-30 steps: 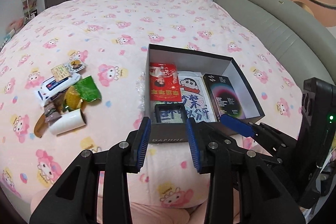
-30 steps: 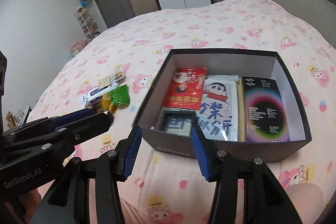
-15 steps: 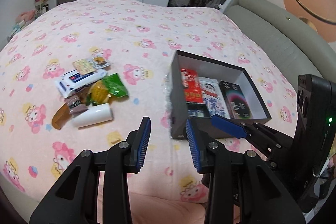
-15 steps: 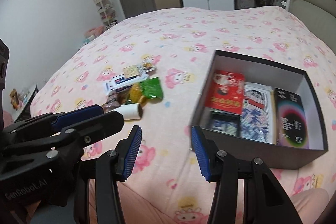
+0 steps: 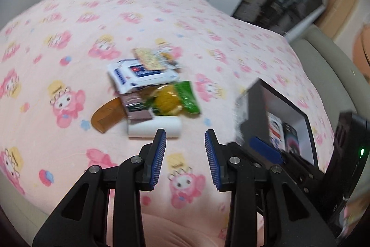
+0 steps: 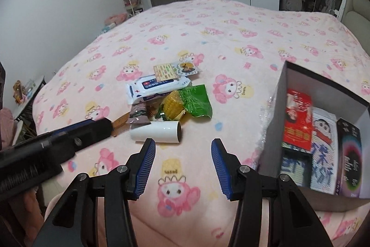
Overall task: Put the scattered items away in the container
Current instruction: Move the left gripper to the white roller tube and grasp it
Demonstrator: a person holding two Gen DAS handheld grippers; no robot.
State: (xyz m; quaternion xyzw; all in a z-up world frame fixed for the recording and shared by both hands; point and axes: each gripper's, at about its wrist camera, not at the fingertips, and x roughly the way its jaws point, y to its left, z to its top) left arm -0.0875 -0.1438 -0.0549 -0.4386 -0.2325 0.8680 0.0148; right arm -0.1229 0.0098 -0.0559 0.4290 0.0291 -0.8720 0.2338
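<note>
- Pink cartoon-print bedspread [image 6: 231,38] covers the whole working surface; all items rest on it.
- Left gripper [image 5: 185,141]: blue-padded jaws stand apart, nothing between them, hovering near the white roll. Left wrist view is motion-blurred.
- Brown comb [image 5: 107,116] lies at the left end of the scattered pile, partly under the dark wrapper; in the right wrist view the left gripper's finger hides most of it.
- Dark brown wrapper [image 6: 138,114] lies just right of the comb, touching the white roll's far side.
- White roll [image 6: 155,132] lies on its side at the near edge of the pile, open end facing right.
- Wet-wipes pack [image 6: 157,87], white and blue, lies at the far side of the pile, with a tan card [image 6: 165,72] resting on its far edge.
- Round-pictured sachet [image 6: 187,67] sits just right of the card.
- Yellow corn snack [image 6: 172,105] lies in the pile's middle, touching the green packet [image 6: 196,100] on its right.
- Right gripper [image 6: 183,149]: jaws apart and empty, above bare bedspread between pile and box.
- Dark box [image 6: 272,122] stands open at the right, well apart from the pile, white inside.
- Inside it, left to right: red packet [image 6: 297,119], cartoon-faced pack [image 6: 323,142], black carton [image 6: 350,154]; a small dark item [image 6: 294,166] lies near the front wall.
</note>
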